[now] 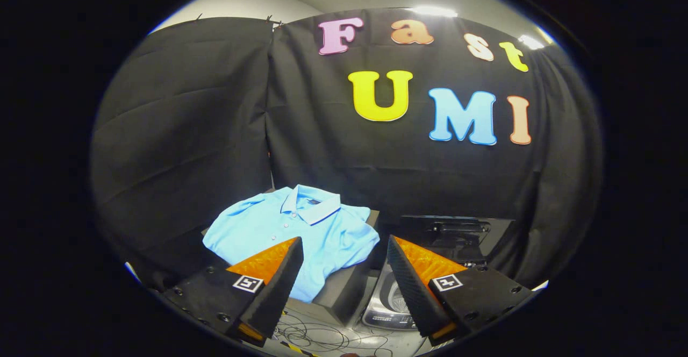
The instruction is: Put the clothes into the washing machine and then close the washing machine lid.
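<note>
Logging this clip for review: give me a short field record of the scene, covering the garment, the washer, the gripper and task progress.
garment: light blue polo shirt, folded, lying on a dark block
washer: washing machine low beside the block, lid raised, drum opening partly seen
gripper: gripper open, fingers apart, holding nothing
gripper position: short of the shirt, its left finger overlapping the shirt's front edge in view
floor: loose cables below the fingers
progress: shirt not yet picked up; lid not yet closed

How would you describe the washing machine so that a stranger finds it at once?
Start at the blue shirt on its dark stand. The washer sits low beside that stand, behind the open gripper. It alone is grey, its black lid raised.
</note>
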A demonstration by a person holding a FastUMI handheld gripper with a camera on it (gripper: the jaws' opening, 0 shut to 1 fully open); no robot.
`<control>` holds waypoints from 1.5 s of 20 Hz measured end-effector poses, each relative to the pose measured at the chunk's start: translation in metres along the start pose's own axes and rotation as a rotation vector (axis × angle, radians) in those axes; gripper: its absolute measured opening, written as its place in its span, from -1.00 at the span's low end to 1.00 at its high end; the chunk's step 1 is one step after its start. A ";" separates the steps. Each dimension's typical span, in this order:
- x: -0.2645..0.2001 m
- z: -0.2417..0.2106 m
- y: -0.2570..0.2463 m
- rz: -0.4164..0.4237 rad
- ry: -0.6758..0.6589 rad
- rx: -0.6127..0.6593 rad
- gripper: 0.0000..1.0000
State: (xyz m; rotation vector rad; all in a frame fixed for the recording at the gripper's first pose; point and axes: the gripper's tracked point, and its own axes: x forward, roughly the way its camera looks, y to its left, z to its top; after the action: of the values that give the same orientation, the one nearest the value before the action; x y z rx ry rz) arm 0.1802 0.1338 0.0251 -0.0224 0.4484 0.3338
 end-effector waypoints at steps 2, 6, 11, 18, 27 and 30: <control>0.016 0.002 0.014 0.029 0.006 0.001 0.96; 0.049 0.000 0.040 0.067 0.034 -0.004 0.96; 0.082 0.002 0.058 0.086 0.050 -0.012 0.96; 0.129 -0.014 0.077 0.072 0.101 -0.001 0.96; 0.182 -0.056 0.119 0.070 0.231 0.064 0.97; 0.190 -0.080 0.118 0.035 0.279 0.053 0.96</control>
State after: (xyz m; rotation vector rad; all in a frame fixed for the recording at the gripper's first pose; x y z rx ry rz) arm 0.2701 0.2968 -0.1224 -0.0094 0.7350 0.3548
